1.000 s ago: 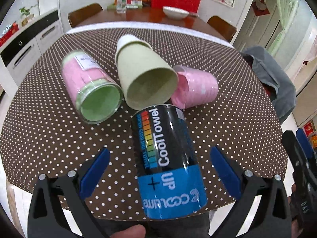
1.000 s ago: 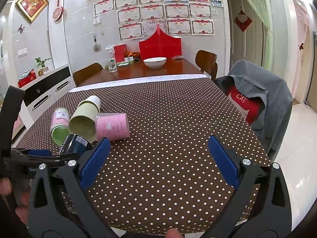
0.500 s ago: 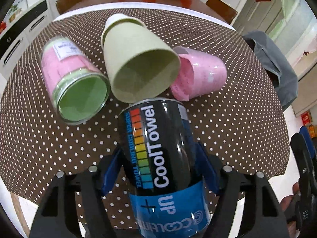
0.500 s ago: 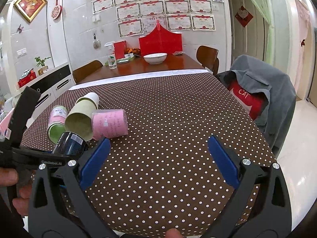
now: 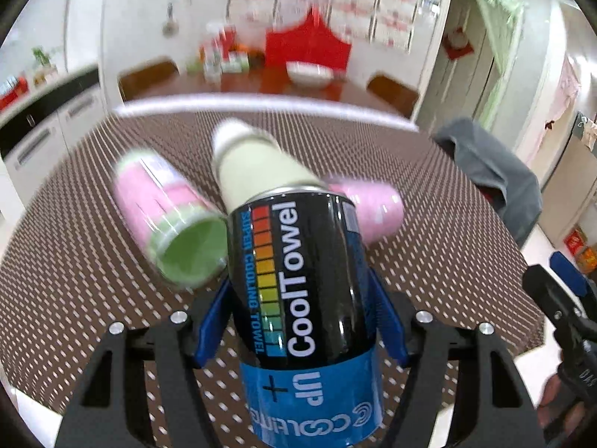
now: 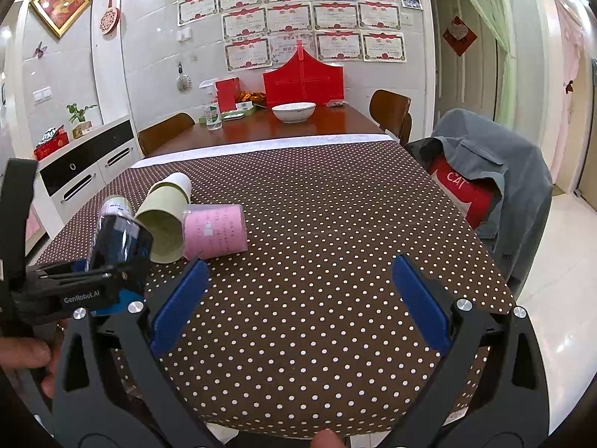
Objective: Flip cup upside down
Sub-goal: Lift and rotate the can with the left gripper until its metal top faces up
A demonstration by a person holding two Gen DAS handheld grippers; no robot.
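Your left claw [image 5: 300, 317] is clamped on the black and blue cup [image 5: 302, 295], its blue pads pressed against both sides of the body just above the blue band. The cup points away from you along the fingers, printed "CoolTowel" lengthwise, with its far end raised above the dotted surface [image 5: 74, 261]. In the right wrist view the same cup [image 6: 121, 240] appears tilted, held up off the cloth in the left claw [image 6: 108, 272].

Behind the held cup lie three others on their sides, close together. The pale green cup [image 5: 257, 168] lies in the middle with its open mouth toward you, partly hidden by the held cup. To its left is the pink cup with a green base [image 5: 171, 224], its green end facing you. To the right is the pink cup [image 5: 373, 209], touching or nearly touching the pale green one; in the right wrist view this pink cup [image 6: 214, 231] lies crosswise just beside the pale green cup [image 6: 164, 216].

Your right claw [image 6: 300, 298] is spread wide with nothing between its blue pads, hovering over the near part of the surface [image 6: 335, 224], well apart from the cups. A grey jacket [image 6: 496, 171] hangs over a chair at the right edge.
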